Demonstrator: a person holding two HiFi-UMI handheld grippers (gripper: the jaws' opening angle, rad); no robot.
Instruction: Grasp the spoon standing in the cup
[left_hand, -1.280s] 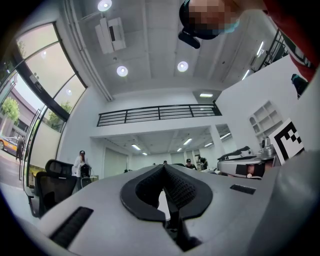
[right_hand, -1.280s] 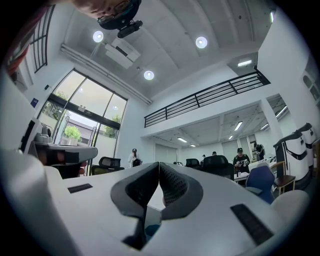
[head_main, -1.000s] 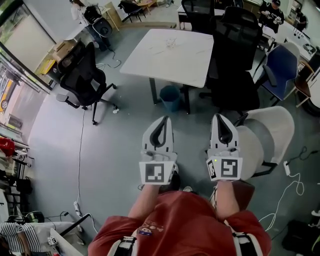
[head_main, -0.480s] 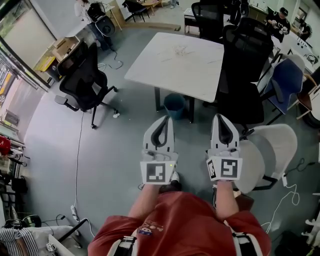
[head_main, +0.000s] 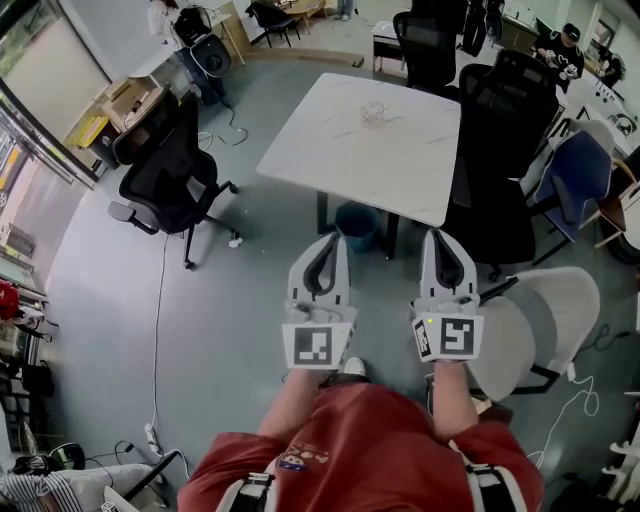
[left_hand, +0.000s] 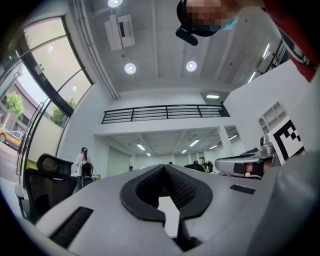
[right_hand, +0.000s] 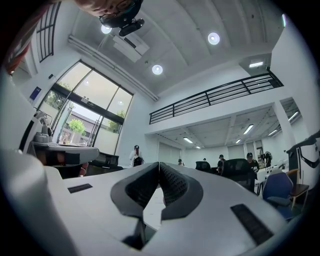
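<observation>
Spoon and cup were too small to tell apart: only a small pale cluster (head_main: 375, 112) showed, far off on the white tabletop (head_main: 330, 150), well apart from both tools.

Nearest the camera was the person's red shirt (head_main: 370, 440), with both forearms held out ahead. The left tool (head_main: 335, 238) and the right tool (head_main: 440, 235) sat side by side over the grey floor (head_main: 230, 300), pointing at the tabletop. In each gripper view the black pads met at their tips, so both tools were clenched on nothing; the spoon was in neither. They sat in the same spot in the head view as a second earlier, clenched then too.

Just right of the right tool stood a white chair (head_main: 545, 320), which had slid further right and down in the view. Beyond the tools, a blue bin (head_main: 357, 222) stood under the tabletop's near edge. Bin, tabletop and pale cluster all sat lower and larger in the view than a second before. A black chair (head_main: 165, 165) stood to the tabletop's left, another black chair (head_main: 505, 130) and a blue chair (head_main: 575, 180) to its right.
</observation>
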